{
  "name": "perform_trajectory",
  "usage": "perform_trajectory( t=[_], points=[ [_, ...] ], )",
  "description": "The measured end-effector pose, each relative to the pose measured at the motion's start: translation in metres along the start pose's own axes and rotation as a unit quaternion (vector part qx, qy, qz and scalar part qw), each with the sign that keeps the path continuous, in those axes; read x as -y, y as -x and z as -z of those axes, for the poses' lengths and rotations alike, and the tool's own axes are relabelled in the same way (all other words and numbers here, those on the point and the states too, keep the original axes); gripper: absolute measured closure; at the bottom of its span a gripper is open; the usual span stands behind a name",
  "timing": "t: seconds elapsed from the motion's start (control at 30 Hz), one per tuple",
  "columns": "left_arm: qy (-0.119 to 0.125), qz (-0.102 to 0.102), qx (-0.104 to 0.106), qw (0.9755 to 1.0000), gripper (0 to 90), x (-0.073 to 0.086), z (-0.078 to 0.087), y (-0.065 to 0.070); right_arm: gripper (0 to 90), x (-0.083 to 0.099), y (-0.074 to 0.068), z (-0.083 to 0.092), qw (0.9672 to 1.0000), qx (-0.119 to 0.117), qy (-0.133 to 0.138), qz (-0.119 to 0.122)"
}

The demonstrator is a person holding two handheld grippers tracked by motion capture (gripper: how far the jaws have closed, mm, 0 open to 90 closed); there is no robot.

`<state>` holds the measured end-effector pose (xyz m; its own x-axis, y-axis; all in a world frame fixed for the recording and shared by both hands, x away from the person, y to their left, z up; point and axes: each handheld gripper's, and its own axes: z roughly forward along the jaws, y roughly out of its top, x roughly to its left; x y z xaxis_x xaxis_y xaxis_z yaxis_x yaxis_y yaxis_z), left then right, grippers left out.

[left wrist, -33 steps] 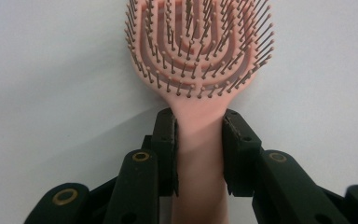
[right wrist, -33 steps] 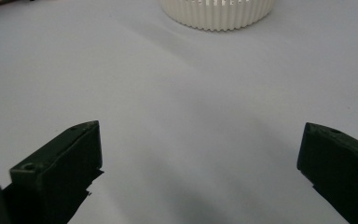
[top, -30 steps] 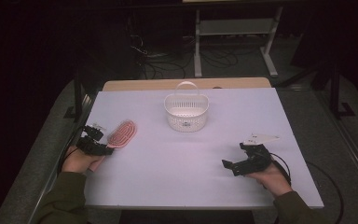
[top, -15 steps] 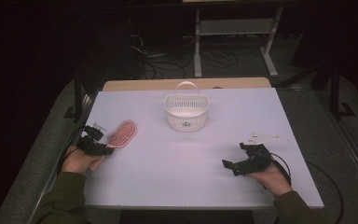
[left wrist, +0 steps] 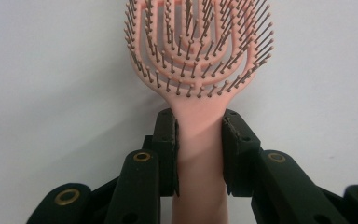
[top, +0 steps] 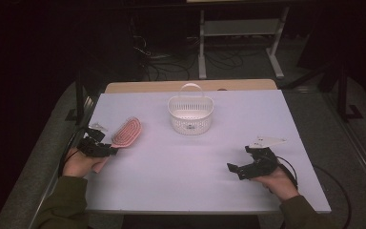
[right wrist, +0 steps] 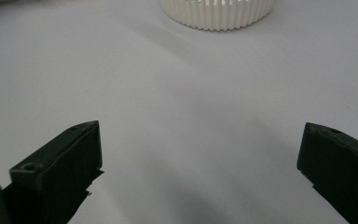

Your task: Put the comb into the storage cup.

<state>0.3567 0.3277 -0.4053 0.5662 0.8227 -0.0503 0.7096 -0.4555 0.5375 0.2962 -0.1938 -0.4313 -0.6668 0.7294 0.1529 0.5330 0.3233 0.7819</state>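
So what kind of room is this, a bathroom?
More likely a lab or workshop: a plain white table in a dark room, loose cables on the floor behind, and a metal stand. The pink hairbrush is just being handled.

In the high view we find the white rectangular table top [top: 171, 191] across the middle of the frame. The white slotted plastic basket with a hoop handle [top: 190, 113] stands on it at upper centre. The pink plastic hairbrush [top: 125, 132] lies on the table at centre left, left of and below the basket, its handle between the jaws of the left gripper [top: 106, 149]. The right gripper [top: 238, 160] sits at lower right, well apart from both.
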Motion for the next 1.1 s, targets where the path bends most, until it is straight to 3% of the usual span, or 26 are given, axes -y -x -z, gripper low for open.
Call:
perform_trajectory(
  t=[0.57, 1.1],
  points=[
    [0.058, -0.03, 0.046, 0.9968, 70.2, -0.011, 0.008, 0.022, 0.0, 0.0, 0.0, 0.0, 1.0, 0.0, 0.0, 0.001],
    [0.103, -0.074, 0.07, 0.9894, 70.2, -0.019, 0.007, 0.049, 0.0, 0.0, 0.0, 0.0, 1.0, 0.0, 0.0, 0.0]
  ],
)
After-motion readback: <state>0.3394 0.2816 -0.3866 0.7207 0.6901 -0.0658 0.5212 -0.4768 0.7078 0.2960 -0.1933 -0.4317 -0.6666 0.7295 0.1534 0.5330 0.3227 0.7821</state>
